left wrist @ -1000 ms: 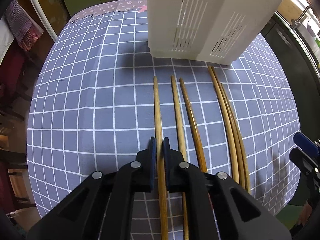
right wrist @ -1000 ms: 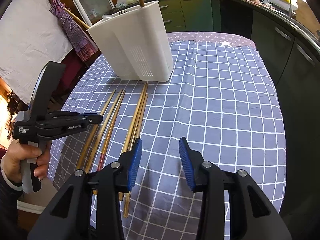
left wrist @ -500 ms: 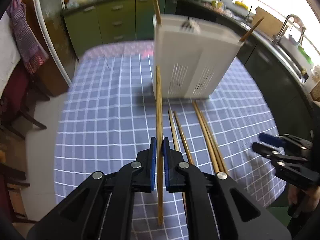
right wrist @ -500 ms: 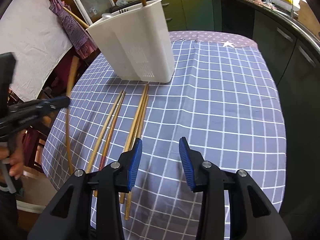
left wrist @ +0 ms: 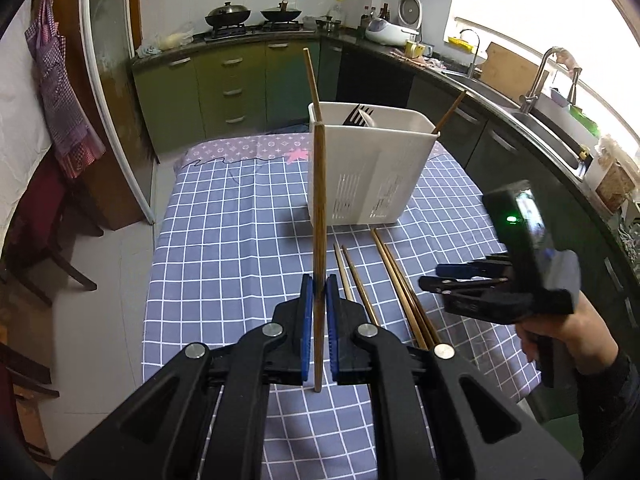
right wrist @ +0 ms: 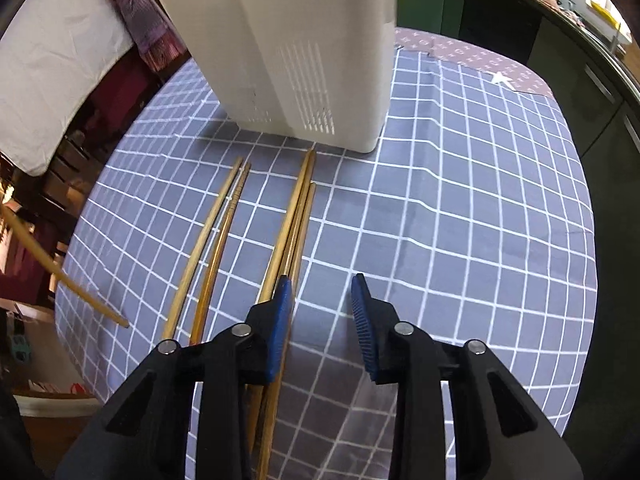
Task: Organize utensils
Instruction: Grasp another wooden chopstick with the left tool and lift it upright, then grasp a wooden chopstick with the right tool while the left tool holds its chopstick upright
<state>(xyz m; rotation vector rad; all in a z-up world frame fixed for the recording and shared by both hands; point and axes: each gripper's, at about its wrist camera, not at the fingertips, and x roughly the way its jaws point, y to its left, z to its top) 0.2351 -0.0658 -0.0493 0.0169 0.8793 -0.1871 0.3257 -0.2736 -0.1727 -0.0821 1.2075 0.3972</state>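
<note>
My left gripper is shut on a wooden chopstick and holds it upright above the table, in front of the white slotted utensil holder. The same chopstick shows at the left edge of the right wrist view. Several chopsticks lie on the checked cloth before the holder. My right gripper is open, low over the rightmost chopsticks, its left finger beside them. It also shows in the left wrist view. The holder holds chopsticks and a fork.
The blue checked tablecloth covers a small table whose edges drop off left and right. Green kitchen cabinets stand behind, a counter with a sink runs along the right, and a chair stands at the left.
My left gripper has lifted its chopstick off the table and tipped it upright. My right gripper has moved forward and down toward the rightmost chopsticks, still open.
</note>
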